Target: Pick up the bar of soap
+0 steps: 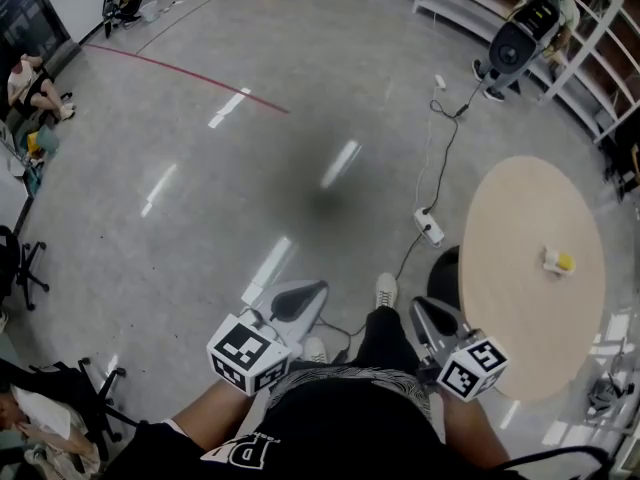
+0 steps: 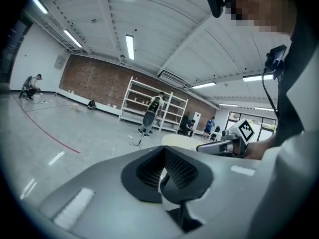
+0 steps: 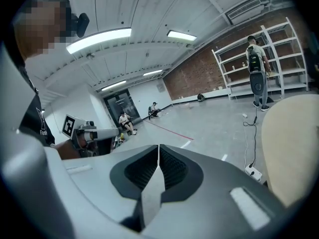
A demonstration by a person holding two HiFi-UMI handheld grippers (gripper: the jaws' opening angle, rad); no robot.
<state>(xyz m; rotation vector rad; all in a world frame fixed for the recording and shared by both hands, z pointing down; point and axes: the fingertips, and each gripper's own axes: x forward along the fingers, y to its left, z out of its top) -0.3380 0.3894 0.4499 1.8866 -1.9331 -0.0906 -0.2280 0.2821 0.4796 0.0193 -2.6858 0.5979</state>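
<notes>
The bar of soap, yellow and white, lies on the round pale wooden table at the right of the head view. Both grippers are held close to the person's body, over the floor and short of the table. My left gripper has its jaws together with nothing between them. My right gripper is shut and empty too, nearest the table's left edge. The soap does not show in either gripper view.
A white power strip with cables lies on the floor left of the table. A dark stool stands by the table's edge. A person works at the white shelves behind. Office chairs and seated people line the left.
</notes>
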